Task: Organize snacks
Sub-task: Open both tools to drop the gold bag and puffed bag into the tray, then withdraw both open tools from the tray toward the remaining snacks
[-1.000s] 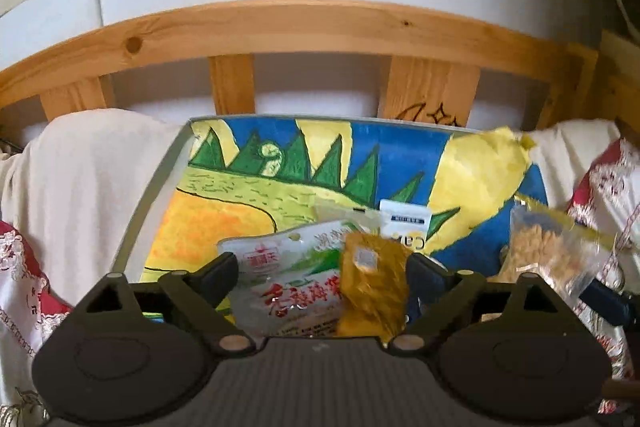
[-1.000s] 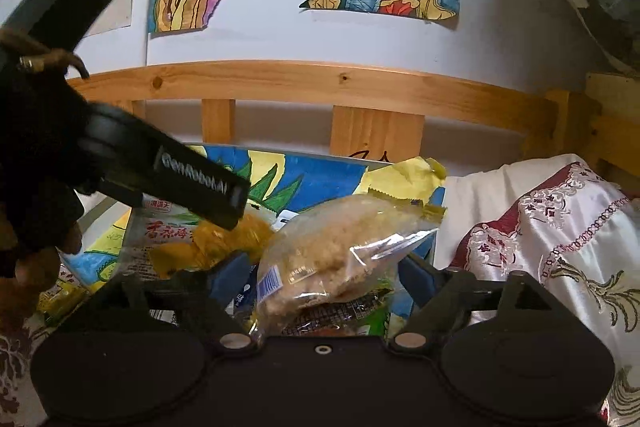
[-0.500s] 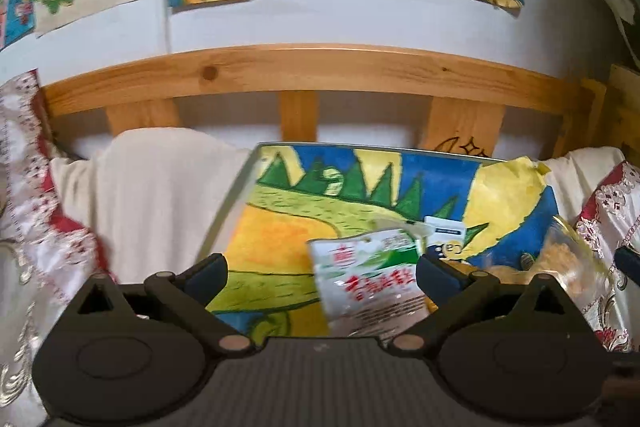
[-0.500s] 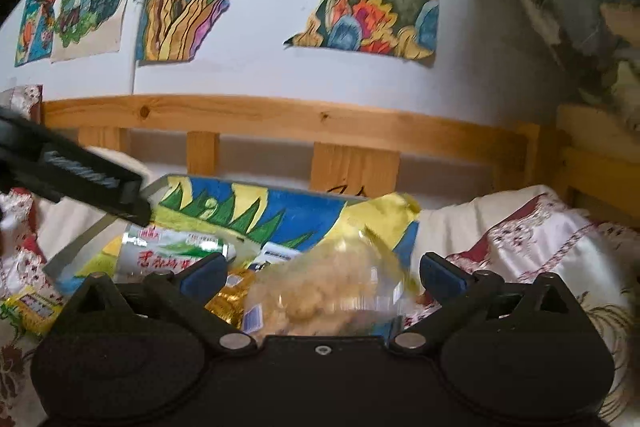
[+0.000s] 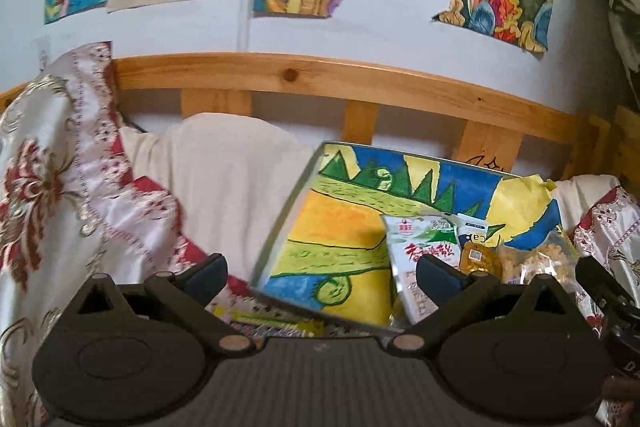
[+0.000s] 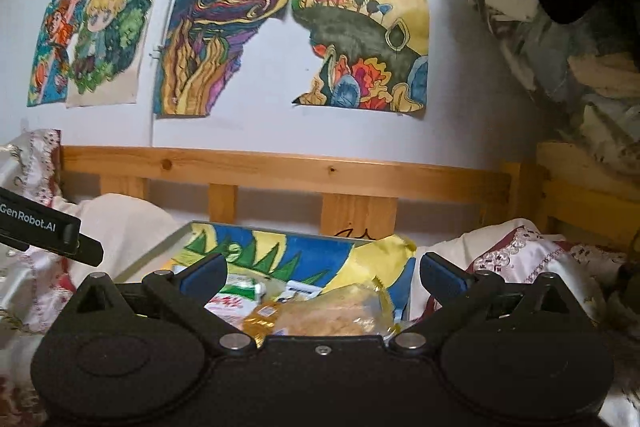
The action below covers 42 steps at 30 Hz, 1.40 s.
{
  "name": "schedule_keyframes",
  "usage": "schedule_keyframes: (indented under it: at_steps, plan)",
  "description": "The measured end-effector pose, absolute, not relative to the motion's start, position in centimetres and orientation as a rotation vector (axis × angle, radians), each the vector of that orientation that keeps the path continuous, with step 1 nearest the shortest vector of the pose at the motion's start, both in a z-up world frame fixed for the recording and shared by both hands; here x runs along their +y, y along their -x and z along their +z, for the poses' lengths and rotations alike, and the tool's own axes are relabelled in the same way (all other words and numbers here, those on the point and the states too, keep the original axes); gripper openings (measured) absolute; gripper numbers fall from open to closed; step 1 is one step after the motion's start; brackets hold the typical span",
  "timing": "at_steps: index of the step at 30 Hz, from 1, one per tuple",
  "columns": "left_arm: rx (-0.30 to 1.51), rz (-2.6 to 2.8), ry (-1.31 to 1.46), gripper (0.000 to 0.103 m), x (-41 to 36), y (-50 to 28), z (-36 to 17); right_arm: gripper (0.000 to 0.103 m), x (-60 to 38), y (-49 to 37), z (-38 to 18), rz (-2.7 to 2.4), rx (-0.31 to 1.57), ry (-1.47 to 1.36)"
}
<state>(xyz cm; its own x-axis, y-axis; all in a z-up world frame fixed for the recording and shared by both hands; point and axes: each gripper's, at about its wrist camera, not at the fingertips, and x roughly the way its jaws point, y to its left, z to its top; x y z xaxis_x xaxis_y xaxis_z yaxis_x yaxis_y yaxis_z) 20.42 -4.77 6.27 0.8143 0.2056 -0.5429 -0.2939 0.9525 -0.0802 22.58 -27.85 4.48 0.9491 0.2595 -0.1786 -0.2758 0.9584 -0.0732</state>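
Several snack packets lie together on a painted board (image 5: 340, 227) on the bed: a white-green packet with red lettering (image 5: 424, 247), a small white-blue sachet (image 5: 472, 227), an orange-yellow packet (image 5: 478, 257) and a clear bag of pale puffs (image 5: 536, 261). My left gripper (image 5: 322, 273) hangs open and empty, left of and above the pile. In the right wrist view my right gripper (image 6: 322, 273) is open too, drawn back above the clear bag (image 6: 340, 315), orange packet (image 6: 262, 319) and white-green packet (image 6: 236, 293). Nothing sits between either pair of fingers.
A yellow-green wrapper (image 5: 272, 319) lies on the patterned bedspread (image 5: 100, 211) by the board's near corner. A wooden bed rail (image 5: 320, 79) and a wall with drawings (image 6: 360, 27) close off the back. A cream pillow (image 5: 232, 163) lies left of the board.
Both grippers have drawn back and up from the pile with jaws wider. The orange packet and clear bag, earlier between the fingers, now lie on the board. The left one has swung left.
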Motion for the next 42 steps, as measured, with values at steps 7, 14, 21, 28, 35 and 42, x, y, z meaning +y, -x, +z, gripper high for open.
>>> schedule_keyframes:
  at_steps: [7, 14, 21, 28, 35, 42]
  plan:
    - [0.545, 0.269, 0.196, 0.102, -3.5, -16.2, 6.1, 0.102, -27.1, -18.2, 5.3, 0.316, 0.197, 0.069]
    - [0.582, 0.309, 0.179, 0.102, -2.0, -12.2, 5.3, 0.102, -25.9, -14.4, 4.9, 0.354, 0.253, 0.07]
    - [0.63, 0.369, 0.201, 0.102, -0.8, -9.2, 4.0, 0.102, -25.3, -11.4, 4.4, 0.352, 0.308, 0.073]
    - [0.714, 0.388, 0.213, 0.102, 0.2, -7.8, 2.4, 0.102, -25.5, -9.8, 3.7, 0.348, 0.386, 0.045]
    - [0.715, 0.373, 0.201, 0.102, 0.7, -6.4, 2.2, 0.102, -24.4, -9.3, 2.7, 0.366, 0.456, 0.088]
    - [0.716, 0.355, 0.186, 0.102, 1.0, -5.6, 1.9, 0.102, -24.2, -9.7, 2.3, 0.357, 0.48, 0.088]
